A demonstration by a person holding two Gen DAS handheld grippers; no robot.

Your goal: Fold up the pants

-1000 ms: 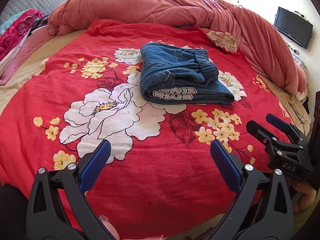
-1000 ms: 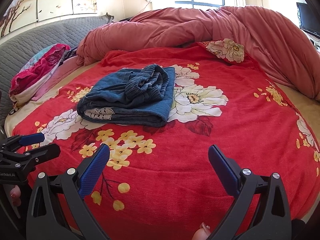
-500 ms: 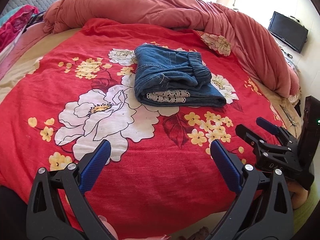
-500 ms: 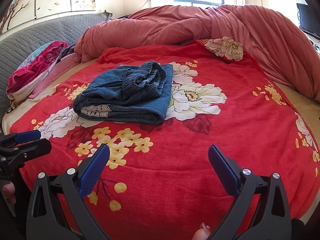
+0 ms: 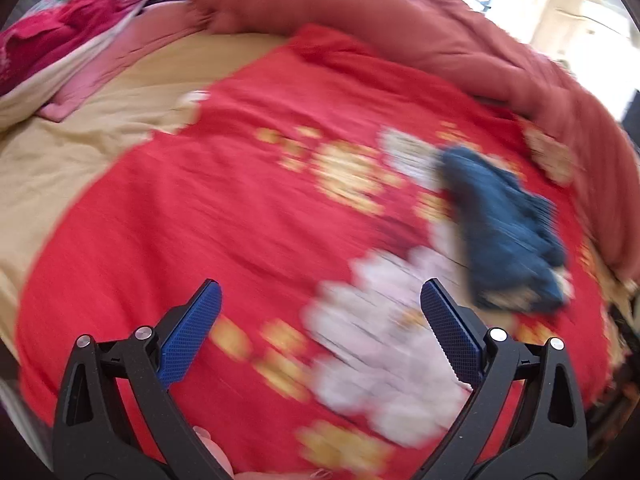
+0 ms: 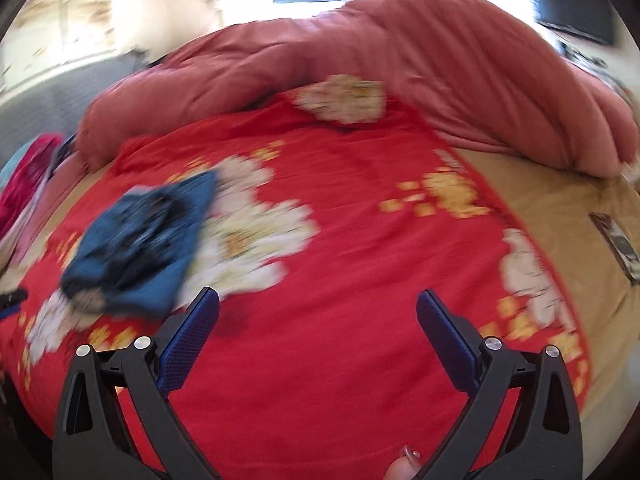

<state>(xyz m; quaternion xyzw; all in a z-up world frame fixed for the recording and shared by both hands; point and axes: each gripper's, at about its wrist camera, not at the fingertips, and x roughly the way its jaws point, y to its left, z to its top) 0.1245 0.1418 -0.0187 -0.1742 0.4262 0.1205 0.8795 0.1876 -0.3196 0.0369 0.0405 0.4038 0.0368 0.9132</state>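
Note:
The folded blue denim pants (image 5: 508,232) lie on the red flowered bedspread (image 5: 240,216), far right in the blurred left wrist view. In the right wrist view the pants (image 6: 140,244) sit at the left on the same bedspread (image 6: 352,240). My left gripper (image 5: 320,332) is open and holds nothing, well to the left of the pants. My right gripper (image 6: 318,336) is open and holds nothing too, to the right of the pants. Both views are smeared by motion.
A pink-red quilt (image 6: 360,56) is bunched along the far side of the bed. Bright folded fabric (image 5: 64,36) is piled at the far left. Beige sheet (image 6: 560,208) shows at the right, with a small dark object (image 6: 618,244) on it. A dark screen (image 6: 572,8) hangs on the wall.
Both grippers have swung apart fast: the left view turned left, the right view turned right, so the pants slid to the outer side of each view. The pants stay folded in place.

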